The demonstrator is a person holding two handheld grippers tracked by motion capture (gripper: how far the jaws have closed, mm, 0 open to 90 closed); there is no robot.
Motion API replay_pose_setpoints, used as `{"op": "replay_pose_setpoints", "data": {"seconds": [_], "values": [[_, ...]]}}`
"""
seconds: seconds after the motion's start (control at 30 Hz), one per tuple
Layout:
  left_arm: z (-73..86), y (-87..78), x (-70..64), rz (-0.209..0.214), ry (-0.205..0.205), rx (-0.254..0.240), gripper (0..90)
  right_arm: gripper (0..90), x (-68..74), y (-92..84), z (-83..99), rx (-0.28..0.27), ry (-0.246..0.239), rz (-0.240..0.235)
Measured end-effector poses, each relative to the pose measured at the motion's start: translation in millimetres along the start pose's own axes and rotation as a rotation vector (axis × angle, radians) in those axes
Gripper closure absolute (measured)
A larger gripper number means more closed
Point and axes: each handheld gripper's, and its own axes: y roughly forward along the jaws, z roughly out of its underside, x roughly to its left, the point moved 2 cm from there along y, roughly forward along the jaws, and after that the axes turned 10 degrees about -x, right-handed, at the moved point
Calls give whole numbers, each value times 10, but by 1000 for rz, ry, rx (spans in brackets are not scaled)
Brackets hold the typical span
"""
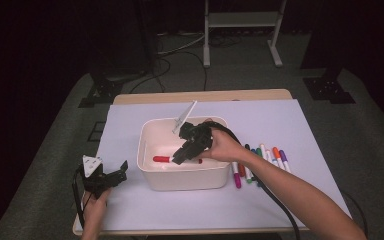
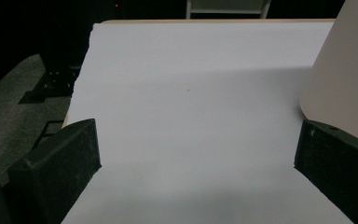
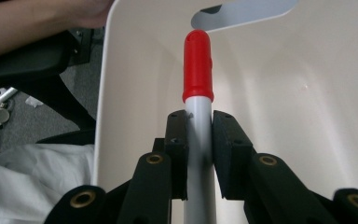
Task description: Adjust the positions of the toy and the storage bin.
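Marker: I saw a red marker with a red cap and a grey-white barrel, inside the white bin.
Right gripper: it was clamped on the barrel.
Left gripper: its jaws stood wide over the white paper.
High view: other markers lay beside the bin.

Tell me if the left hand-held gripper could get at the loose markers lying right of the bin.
Probably not directly. The left hand-held gripper sits left of the white bin, which stands between it and the markers, and the right hand-held gripper, shut on a red-capped marker, also crosses that side.
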Motion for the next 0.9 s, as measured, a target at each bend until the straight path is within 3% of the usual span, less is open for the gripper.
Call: {"op": "replay_pose_setpoints", "data": {"seconds": [0.17,0.6,0.67,0.83,0.9], "values": [[0,1,1,0,-2,-1,0,758,-4,89,14,40,-5,8],[0,-1,1,2,1,-3,0,748,-1,245,36,80,-15,12],[0,0,1,2,-4,-3,0,709,-9,278,54,99,-25,19],[0,0,1,2,-4,-3,0,683,-3,253,42,93,-24,34],[0,-1,0,3,-4,-2,0,669,18,154,25,67,-24,50]]}}
